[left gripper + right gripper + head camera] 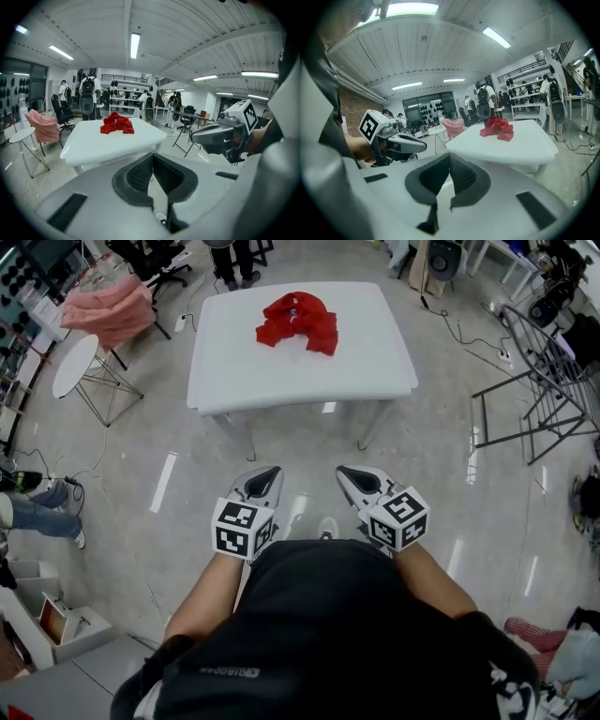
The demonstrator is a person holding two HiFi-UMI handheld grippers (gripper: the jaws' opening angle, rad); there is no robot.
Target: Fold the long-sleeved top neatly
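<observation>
A red long-sleeved top (299, 321) lies crumpled in a heap on the far half of a white table (234, 371). It also shows as a red heap (117, 124) in the left gripper view and as the same heap (497, 128) in the right gripper view. My left gripper (265, 480) and right gripper (352, 477) hang side by side over the floor, well short of the table's near edge. Both are shut with nothing between their jaws. The left gripper (153, 159) points at the table, as does the right gripper (449, 161).
A pink garment (105, 307) hangs over a chair by a small round white table (73, 364) at the left. A grey metal rack (539, 381) stands at the right. Cables lie on the shiny floor. People and office chairs stand beyond the table (89, 101).
</observation>
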